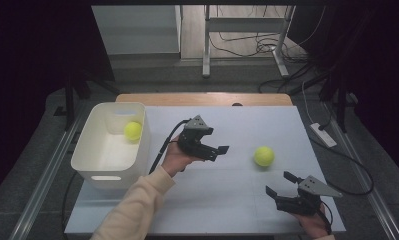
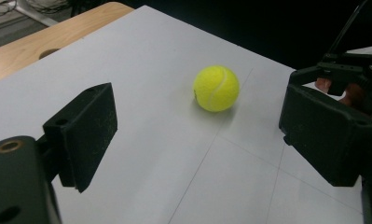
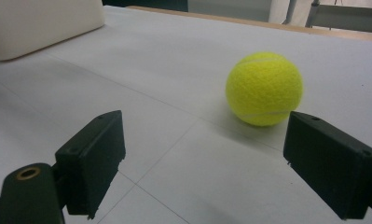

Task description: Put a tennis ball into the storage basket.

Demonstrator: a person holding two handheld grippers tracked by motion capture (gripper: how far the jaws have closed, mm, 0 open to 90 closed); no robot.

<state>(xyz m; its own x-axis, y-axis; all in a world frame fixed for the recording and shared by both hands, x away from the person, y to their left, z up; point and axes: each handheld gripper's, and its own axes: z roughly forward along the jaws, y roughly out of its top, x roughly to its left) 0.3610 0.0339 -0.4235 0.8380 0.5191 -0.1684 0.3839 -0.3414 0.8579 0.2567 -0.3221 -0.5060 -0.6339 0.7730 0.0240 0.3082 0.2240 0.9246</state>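
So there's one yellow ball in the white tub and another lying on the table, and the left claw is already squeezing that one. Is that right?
Not quite. The left gripper is open and holds nothing; the ball on the table lies free ahead of its jaws, as the left gripper view shows. The other ball is indeed in the white tub.

Bare bench (image 1: 227, 180) lies between the left tongs (image 1: 219, 149) and the tennis ball (image 1: 264, 156), and between that ball and the right tongs (image 1: 281, 184), with nothing standing in either path. The white bin (image 1: 94, 165) walls off the bench's left edge, well apart from the ball.
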